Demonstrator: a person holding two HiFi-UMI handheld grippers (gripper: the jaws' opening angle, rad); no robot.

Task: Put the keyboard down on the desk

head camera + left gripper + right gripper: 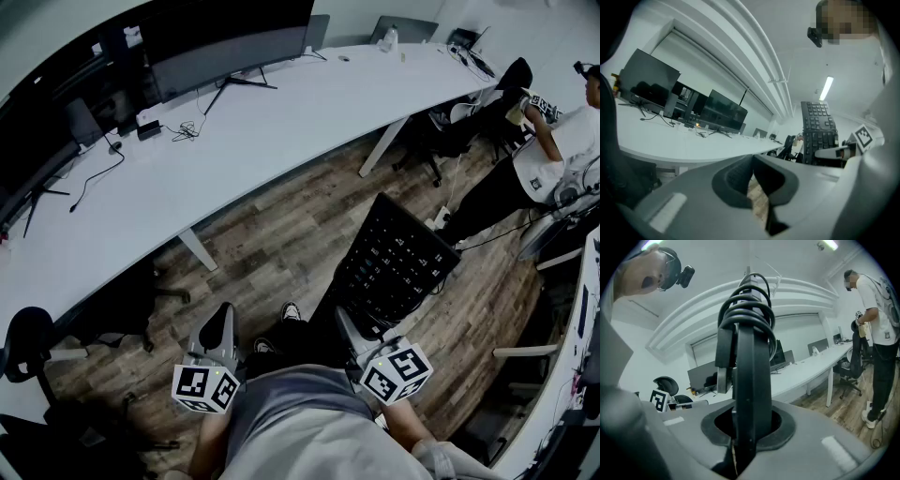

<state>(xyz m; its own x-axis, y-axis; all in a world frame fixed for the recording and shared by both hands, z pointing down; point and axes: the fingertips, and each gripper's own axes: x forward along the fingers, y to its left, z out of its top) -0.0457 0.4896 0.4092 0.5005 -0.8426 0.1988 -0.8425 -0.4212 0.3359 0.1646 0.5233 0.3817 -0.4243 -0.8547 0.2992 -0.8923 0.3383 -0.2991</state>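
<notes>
Head view looks down on both grippers, which hang on the near side of the long white desk [262,131], off its top and over the wooden floor [272,239]. The left gripper [223,317] has its jaws brought together at the tips with nothing between them; in the left gripper view [753,157] only floor shows through the slit below the tips. The right gripper [347,323] is clamped narrow on the near edge of the black keyboard [398,258]. The right gripper view [740,423] shows that keyboard [750,371] edge-on between the pads, with a coiled cable [747,301] bunched at its top end. The keyboard stands tilted up in the air, short of the desk's near edge and touching no part of it. Farther off, on the desk's far side, dark monitors [230,52] stand in a row with loose cables [103,169] trailing on the top in front of them. Farthest, by the desk's end at the right of the head view, a person [553,150] in a white shirt stands among black office chairs [469,127].
</notes>
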